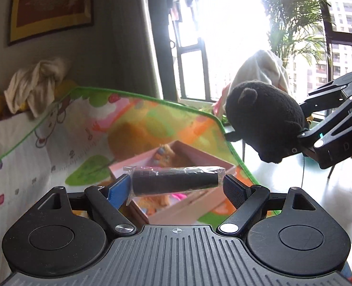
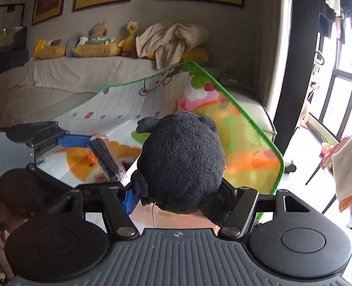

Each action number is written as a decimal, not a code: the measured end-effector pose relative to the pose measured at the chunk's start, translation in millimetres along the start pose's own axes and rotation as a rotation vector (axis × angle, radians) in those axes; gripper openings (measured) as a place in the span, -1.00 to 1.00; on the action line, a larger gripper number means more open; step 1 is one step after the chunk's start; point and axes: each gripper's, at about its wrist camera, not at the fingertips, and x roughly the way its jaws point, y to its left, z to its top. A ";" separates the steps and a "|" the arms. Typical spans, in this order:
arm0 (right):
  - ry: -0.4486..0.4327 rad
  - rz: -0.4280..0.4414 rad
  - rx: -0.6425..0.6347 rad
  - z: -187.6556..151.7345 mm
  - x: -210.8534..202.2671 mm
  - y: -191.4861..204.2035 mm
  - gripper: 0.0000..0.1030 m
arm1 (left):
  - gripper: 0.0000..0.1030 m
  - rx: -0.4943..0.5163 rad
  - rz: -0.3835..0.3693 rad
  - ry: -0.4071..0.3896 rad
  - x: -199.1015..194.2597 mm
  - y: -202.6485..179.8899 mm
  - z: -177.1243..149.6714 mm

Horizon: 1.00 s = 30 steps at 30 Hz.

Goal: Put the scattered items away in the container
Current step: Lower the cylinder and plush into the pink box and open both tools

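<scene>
My left gripper (image 1: 176, 186) is shut on a black roll wrapped in clear plastic (image 1: 174, 181), held crosswise between its fingers above a pink open box (image 1: 199, 153). An orange plush (image 1: 168, 155) lies inside the box. My right gripper (image 2: 179, 197) is shut on a black plush toy (image 2: 181, 159), held in the air. In the left wrist view the black plush toy (image 1: 265, 121) and right gripper (image 1: 302, 140) hang to the right of the box. In the right wrist view the roll (image 2: 106, 160) and left gripper (image 2: 97, 157) are at the left.
The box sits on a colourful play mat (image 1: 64, 143) with a green border. A sofa (image 2: 85, 76) with cushions, plush toys and a cream blanket (image 2: 168, 40) runs behind. A chair draped in white cloth (image 1: 261, 69) and windows stand to the right.
</scene>
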 end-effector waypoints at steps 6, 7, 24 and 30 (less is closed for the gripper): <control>0.021 0.021 0.090 43.8 82.6 -34.2 0.28 | 0.73 0.003 0.022 -0.016 81.7 29.3 27.6; 0.044 0.023 0.110 47.0 100.5 -39.9 0.28 | 0.73 0.002 0.027 -0.007 97.1 34.4 29.3; 0.238 0.044 0.218 17.2 201.6 -47.5 0.68 | 0.94 -0.042 -0.035 0.179 167.8 68.8 -11.1; 0.162 0.020 0.098 27.1 182.1 -7.5 0.77 | 0.97 -0.100 0.010 0.153 134.3 89.1 -23.9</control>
